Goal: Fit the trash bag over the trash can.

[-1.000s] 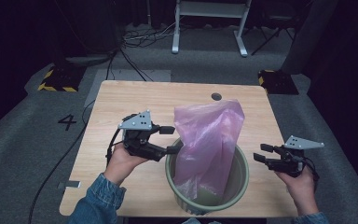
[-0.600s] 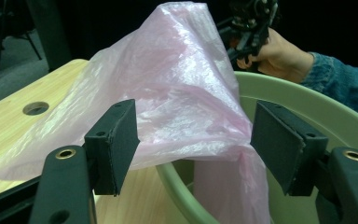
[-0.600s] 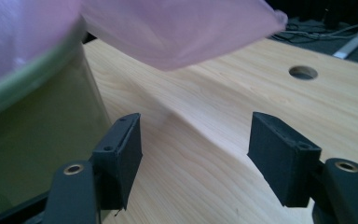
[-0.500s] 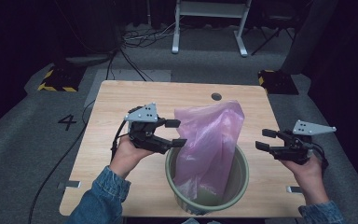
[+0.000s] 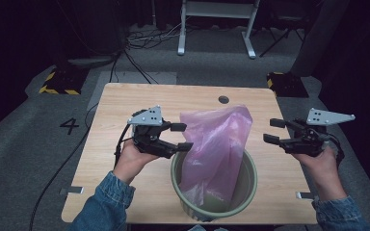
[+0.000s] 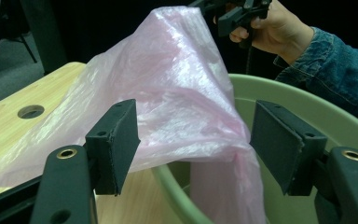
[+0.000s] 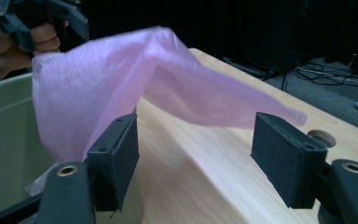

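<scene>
Beside the green bin [image 5: 215, 202], both hand-held grippers, left [image 5: 179, 136] and right [image 5: 272, 131], have been drawn back wide open; the pink bag [image 5: 217, 144] stands released, unfitted.

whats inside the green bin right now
A pink plastic bag stands in the green bin, its top rising above the rim and leaning toward the table's far side. The bag covers most of the bin's bottom.
</scene>
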### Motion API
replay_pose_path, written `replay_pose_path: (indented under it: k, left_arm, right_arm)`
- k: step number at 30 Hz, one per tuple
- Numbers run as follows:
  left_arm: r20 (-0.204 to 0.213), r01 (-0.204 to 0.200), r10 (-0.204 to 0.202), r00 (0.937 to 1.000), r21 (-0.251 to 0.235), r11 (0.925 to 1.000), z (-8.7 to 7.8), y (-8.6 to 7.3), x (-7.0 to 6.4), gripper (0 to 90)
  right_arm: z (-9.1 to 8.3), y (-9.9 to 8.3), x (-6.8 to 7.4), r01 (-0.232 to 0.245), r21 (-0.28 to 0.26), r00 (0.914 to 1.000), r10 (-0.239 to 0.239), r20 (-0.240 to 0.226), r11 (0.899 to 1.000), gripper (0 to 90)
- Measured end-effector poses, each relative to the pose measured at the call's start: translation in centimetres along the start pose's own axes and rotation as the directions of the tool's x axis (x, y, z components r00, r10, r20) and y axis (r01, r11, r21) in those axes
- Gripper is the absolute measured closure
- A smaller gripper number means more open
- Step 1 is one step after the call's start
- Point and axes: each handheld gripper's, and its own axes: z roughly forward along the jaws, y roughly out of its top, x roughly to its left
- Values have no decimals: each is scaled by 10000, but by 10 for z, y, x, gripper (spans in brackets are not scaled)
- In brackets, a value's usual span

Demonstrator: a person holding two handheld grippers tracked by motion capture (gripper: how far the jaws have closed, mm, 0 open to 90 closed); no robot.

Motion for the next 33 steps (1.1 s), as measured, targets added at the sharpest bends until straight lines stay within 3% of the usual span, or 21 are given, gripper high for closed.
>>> replay_pose_path:
  k: [5, 12, 18, 20, 22, 24, 27, 31, 33]
  left_arm:
    - [-214, -194, 198, 9996, 226, 9996, 5, 5, -4, 328]
    - [-191, -108, 115, 9998, 346, 9993, 14, 9, -1, 329]
    - [182, -191, 179, 9997, 707, 9973, 21, 4, -2, 453]
    - [412, -110, 76, 9991, 825, 9965, 22, 2, -1, 535]
    - [824, -232, 172, 9964, 723, 9971, 22, 1, -2, 652]
    - [1075, -471, 418, 9933, 470, 9978, 19, 0, -6, 739]
    - [1235, -711, 659, 9901, 376, 9968, 17, -1, -12, 809]
    - [1417, -862, 810, 9866, 315, 9958, 14, -4, -22, 825]
    - [1292, -1001, 952, 9870, 318, 9945, 12, -4, -27, 807]
  right_arm:
    - [6, 19, 11, 553, -157, 9985, -553, -27, 9983, 307]
    - [19, 39, 10, 508, -185, 9987, -508, -26, 9985, 298]
    - [40, 44, 13, 517, 74, 9979, -514, -396, 9986, 307]
    - [48, 43, 15, 550, 236, 9970, -536, -550, 9982, 356]
    - [55, 42, 17, 496, 388, 9961, -466, -743, 9980, 466]
    - [59, 41, 20, 400, 519, 9942, -346, -1014, 9978, 655]
    - [60, 41, 31, 684, 599, 9882, -594, -1415, 9959, 835]
    - [56, 39, 46, 943, 554, 9735, -804, -2139, 9940, 875]
    - [54, 36, 55, 1080, 630, 9635, -888, -2527, 9922, 876]
